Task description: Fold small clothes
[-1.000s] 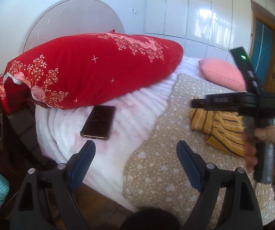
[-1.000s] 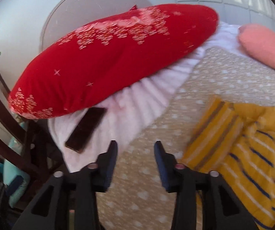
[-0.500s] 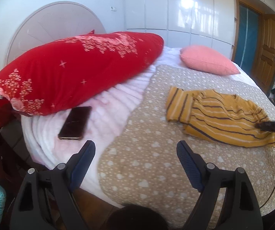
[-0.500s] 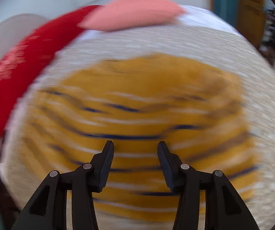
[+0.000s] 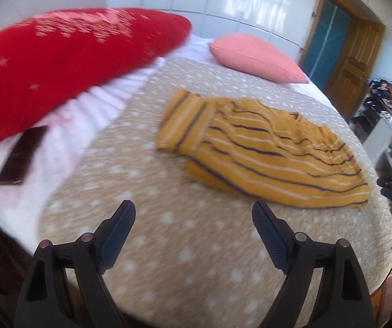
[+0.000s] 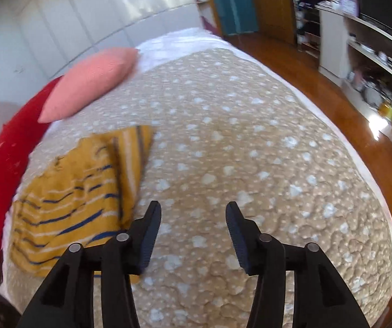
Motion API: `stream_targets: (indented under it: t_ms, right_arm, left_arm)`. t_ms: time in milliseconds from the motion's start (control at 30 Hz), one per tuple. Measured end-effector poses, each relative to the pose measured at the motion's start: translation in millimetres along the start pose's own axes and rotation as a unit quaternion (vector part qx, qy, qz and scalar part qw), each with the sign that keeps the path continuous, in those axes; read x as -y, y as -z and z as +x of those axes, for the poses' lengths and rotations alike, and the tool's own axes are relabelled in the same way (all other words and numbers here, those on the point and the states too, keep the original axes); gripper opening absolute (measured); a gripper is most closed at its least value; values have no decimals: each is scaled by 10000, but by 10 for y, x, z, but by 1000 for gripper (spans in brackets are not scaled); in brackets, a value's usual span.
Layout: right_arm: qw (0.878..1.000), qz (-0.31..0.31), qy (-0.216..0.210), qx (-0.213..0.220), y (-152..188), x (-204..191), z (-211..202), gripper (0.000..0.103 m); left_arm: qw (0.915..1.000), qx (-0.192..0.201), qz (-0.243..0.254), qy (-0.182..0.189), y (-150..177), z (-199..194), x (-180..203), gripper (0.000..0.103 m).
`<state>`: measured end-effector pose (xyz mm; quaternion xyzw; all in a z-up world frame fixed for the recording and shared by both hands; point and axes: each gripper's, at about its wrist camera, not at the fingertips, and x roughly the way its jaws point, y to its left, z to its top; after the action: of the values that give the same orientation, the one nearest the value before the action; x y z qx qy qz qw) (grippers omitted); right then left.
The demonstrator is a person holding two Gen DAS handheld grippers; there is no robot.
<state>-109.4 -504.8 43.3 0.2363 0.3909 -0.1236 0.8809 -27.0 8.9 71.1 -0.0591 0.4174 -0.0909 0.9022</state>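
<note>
Nearest, left gripper (image 5: pixel 193 218) wide open, empty, over beige spotted quilt (image 5: pixel 146 191). Right gripper (image 6: pixel 193 218) also empty, jaws just widened, nothing between them, above bare quilt. Farther on, yellow striped shirt (image 5: pixel 264 150) spread flat on quilt, beside right gripper's left finger. Beyond, phone (image 5: pixel 22 155), red pillow (image 5: pixel 59 63), pink pillow (image 5: pixel 256 57).

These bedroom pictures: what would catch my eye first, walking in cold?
Probably the big red pillow at the head of the bed, with a dark phone lying just below it. Next, the yellow striped garment spread loosely on the spotted beige blanket, and a pink cushion beyond it.
</note>
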Motion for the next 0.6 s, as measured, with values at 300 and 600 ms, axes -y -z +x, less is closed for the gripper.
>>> stream_targets:
  t_ms: [300, 600]
  right_arm:
    - [9972, -575, -477, -14, -112, -614, 339, 62]
    - [9946, -870, -507, -241, -443, -1098, 1049, 65]
  left_arm:
    - [9995, -107, 242, 181, -790, 838, 67, 86]
    - [9961, -539, 574, 397, -1384, 1790, 281, 86]
